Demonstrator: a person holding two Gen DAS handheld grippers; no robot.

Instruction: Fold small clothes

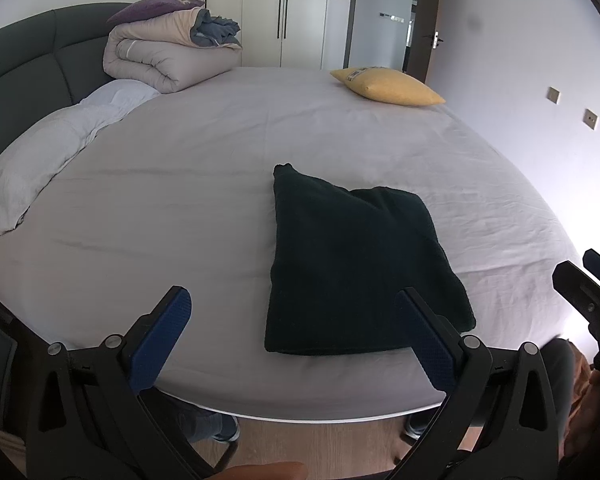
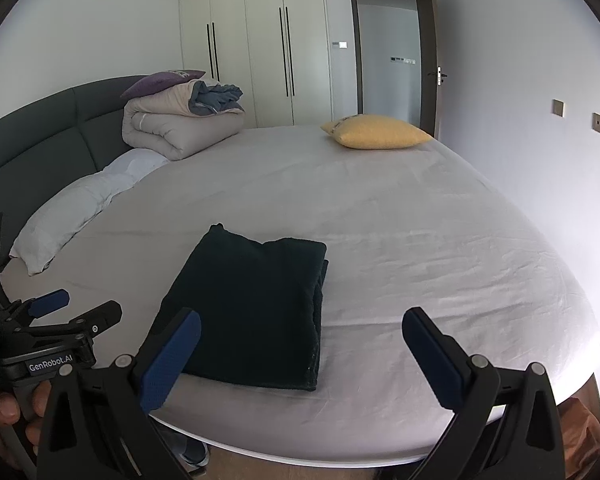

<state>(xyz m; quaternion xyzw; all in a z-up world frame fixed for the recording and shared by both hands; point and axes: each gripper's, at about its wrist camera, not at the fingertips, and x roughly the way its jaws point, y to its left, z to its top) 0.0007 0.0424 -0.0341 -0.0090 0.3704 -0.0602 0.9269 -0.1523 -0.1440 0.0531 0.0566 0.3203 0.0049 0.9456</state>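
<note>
Dark cloth (image 1: 352, 264) lies folded near the bed (image 1: 180, 200) front edge. Left gripper (image 1: 296, 336) and right gripper (image 2: 302, 356) both wide open, empty. Looks soft, thick, floppy; pinch stacked corners so layers don't slip.

A wide bed (image 2: 380, 240) with a dark padded headboard (image 2: 52, 128) faces cream wardrobes (image 2: 260, 52), an open doorway (image 2: 388, 60) and pale walls (image 2: 520, 40).

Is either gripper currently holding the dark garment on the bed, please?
No, both the left gripper and right gripper are open and empty, while the dark garment lies folded on the bed.
</note>
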